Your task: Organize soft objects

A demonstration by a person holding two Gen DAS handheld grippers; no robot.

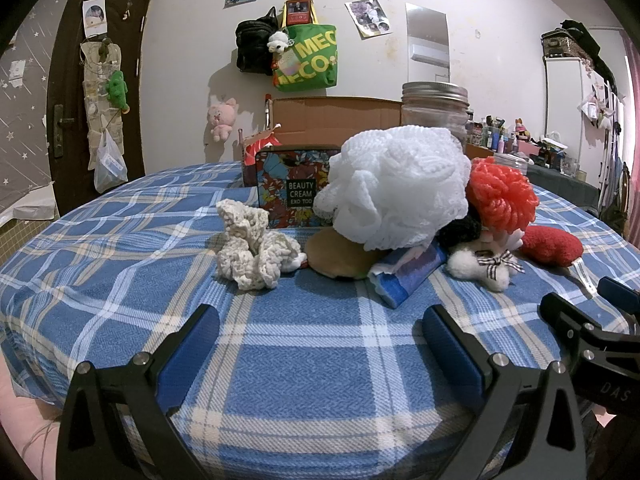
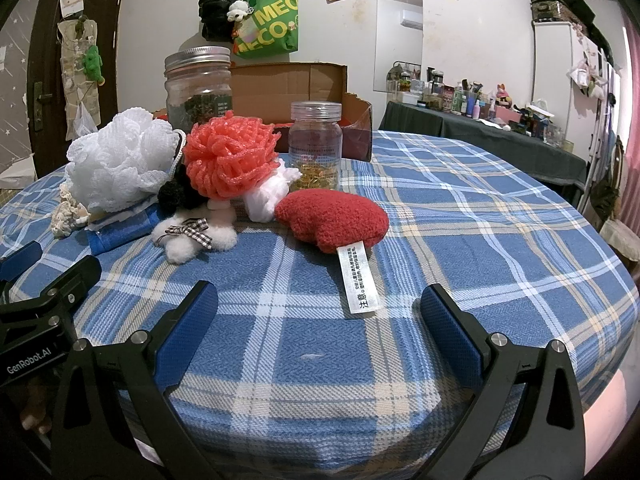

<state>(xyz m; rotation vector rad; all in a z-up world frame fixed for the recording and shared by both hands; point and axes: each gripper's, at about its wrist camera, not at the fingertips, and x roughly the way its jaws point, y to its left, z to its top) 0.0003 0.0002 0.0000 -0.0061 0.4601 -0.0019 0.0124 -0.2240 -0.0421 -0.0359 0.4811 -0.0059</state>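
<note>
While both grippers gape, the red heart pillow (image 2: 332, 220) lies seemingly just beyond right fingers (image 2: 448, 328).

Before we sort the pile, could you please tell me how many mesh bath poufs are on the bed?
2. The white bath pouf sits on the left atop the pile; the coral bath pouf is right beside it, in front of the jars. Others may be hidden underneath.

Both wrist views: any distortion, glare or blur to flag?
Left wrist: strong fisheye bowing of the plaid cloth, dark vignette corners, white mesh puff sharp. Right wrist: same bowing, glare on the wall mirror, red heart pillow sharp.
</note>
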